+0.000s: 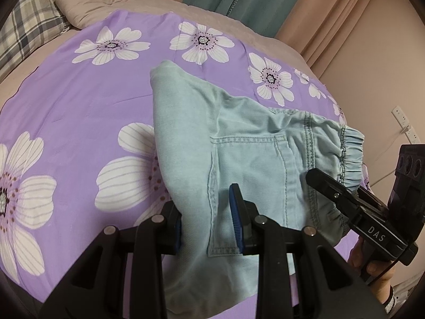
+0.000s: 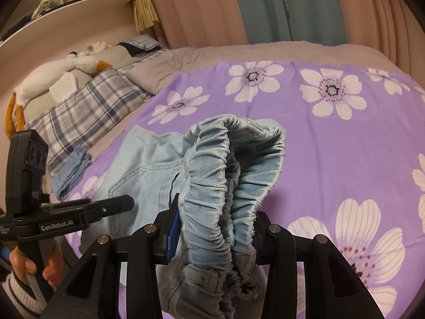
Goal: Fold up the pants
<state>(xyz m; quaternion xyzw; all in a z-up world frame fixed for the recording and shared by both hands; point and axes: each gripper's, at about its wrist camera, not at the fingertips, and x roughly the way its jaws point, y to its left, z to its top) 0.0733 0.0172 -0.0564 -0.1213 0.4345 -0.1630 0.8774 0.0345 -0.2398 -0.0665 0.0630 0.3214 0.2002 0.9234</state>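
Nearest us, the left hand-held gripper (image 1: 207, 220) clamps the pants (image 1: 239, 143) by the pocket side, and the right hand-held gripper (image 2: 212, 228) is closed on the bunched waistband (image 2: 228, 175). The pants' length runs away across the bed (image 1: 79, 101), so we judge both hands equally near.

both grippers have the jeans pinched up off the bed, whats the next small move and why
Probably lower both together and lay the pants flat on the purple floral sheet. The right gripper is clamped on the bunched elastic waistband, the left gripper on the denim beside the back pocket, so this end hangs rumpled while the leg end already rests on the bed.
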